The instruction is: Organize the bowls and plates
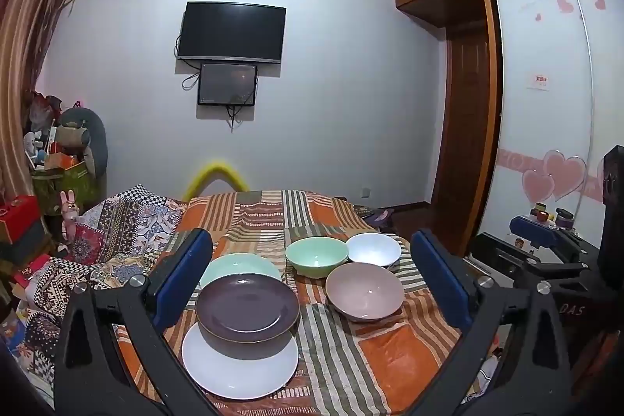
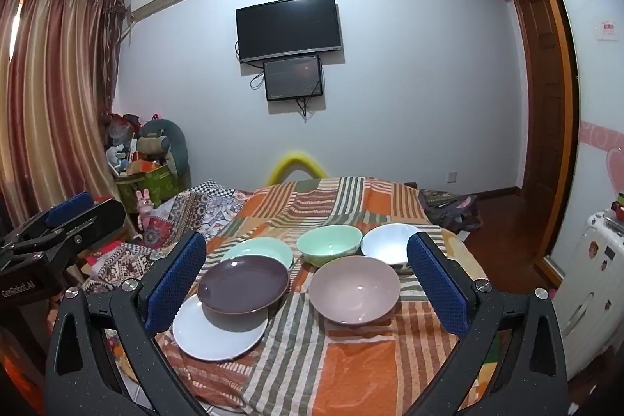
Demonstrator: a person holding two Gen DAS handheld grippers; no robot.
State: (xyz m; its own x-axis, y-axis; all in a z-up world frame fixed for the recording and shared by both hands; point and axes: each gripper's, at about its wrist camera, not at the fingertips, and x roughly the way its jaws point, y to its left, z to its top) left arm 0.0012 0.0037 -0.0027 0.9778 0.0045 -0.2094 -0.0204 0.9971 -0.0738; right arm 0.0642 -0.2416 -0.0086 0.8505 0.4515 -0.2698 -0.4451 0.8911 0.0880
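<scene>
While the purple plate [image 1: 247, 307] rested across the white plate [image 1: 238, 369] and green plate [image 1: 241, 266] near the bed's [image 1: 394, 349] left edge, three bowls [image 1: 364, 290] clustered beside them; both the left gripper [image 1: 316, 279] and right gripper [image 2: 308, 283] hovered released, grasping nothing.

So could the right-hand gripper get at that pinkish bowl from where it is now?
Probably yes. The right gripper is open with its fingers spread wide, and the pink bowl sits right between them on the striped cloth. Nothing lies in front of it; the white bowl and green bowl are behind.
</scene>
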